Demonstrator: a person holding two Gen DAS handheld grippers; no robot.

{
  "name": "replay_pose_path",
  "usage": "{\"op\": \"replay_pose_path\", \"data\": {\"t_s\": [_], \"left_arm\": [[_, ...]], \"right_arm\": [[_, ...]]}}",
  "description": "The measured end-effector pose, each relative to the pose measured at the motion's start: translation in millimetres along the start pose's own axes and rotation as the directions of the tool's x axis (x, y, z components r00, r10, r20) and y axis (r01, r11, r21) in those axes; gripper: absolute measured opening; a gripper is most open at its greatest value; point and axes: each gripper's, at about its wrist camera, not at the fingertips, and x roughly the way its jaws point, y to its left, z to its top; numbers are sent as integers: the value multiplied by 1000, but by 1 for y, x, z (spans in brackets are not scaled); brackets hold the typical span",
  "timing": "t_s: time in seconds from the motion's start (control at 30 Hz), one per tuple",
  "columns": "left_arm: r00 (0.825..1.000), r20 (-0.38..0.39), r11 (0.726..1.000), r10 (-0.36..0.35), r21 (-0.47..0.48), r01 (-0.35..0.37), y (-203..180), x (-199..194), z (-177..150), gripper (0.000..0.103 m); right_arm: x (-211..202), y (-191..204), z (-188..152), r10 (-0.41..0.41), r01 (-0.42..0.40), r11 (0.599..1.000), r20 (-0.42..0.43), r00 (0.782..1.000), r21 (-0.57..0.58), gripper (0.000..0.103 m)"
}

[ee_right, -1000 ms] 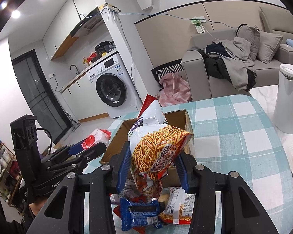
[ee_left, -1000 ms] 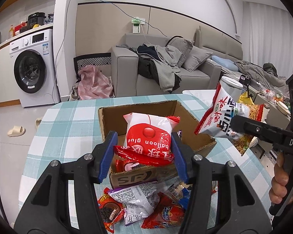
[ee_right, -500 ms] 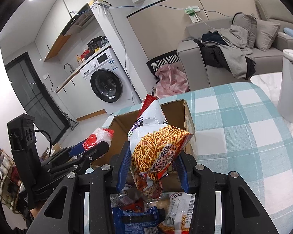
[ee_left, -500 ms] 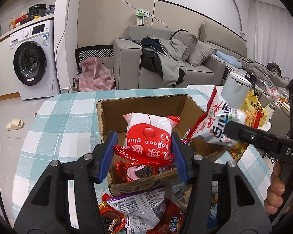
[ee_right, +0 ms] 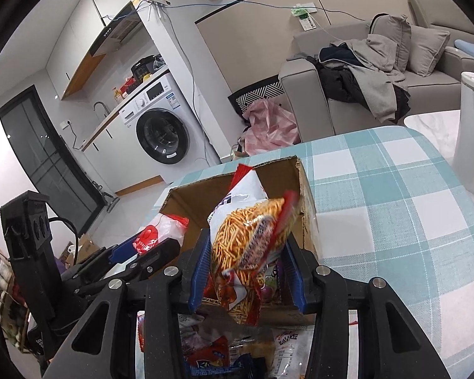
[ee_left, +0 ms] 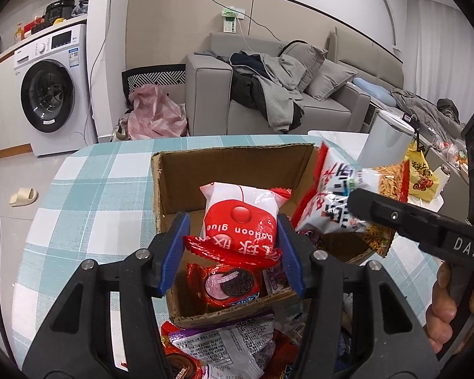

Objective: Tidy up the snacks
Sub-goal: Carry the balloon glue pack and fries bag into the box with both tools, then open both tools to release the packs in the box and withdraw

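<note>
My left gripper (ee_left: 233, 252) is shut on a red and white snack bag marked "balloon glue" (ee_left: 240, 218), held over the open cardboard box (ee_left: 237, 164). A red cookie pack (ee_left: 227, 285) lies inside the box. My right gripper (ee_right: 246, 271) is shut on a bag of fried stick snacks (ee_right: 249, 240), tilted over the box's (ee_right: 306, 202) right side. That bag (ee_left: 347, 202) and the right gripper also show at the right of the left wrist view. The left gripper with its bag (ee_right: 151, 237) shows at the left of the right wrist view.
Several loose snack packs (ee_left: 224, 347) lie on the checked tablecloth (ee_left: 88, 195) in front of the box. A white bin (ee_right: 470, 132) stands beside the table at the right. A sofa (ee_left: 268, 94) and a washing machine (ee_left: 47, 88) stand behind.
Both grippers have moved forward over the box with their bags. The stick snack bag now tilts down toward the box's right side.
</note>
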Motion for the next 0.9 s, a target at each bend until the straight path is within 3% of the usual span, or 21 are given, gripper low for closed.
{"op": "replay_pose_path", "data": {"t_s": [0.73,0.9], "left_arm": [[999,-28,998,16,57,-14,-5,11,-11,54],[999,-48,998,22,62,-19,-8,9,-10,58]], "right_arm": [[37,16,-3,3,-11,997,-110,994,-72,44],[28,16,-5,-16,6,995,-103,995,-97,53]]}}
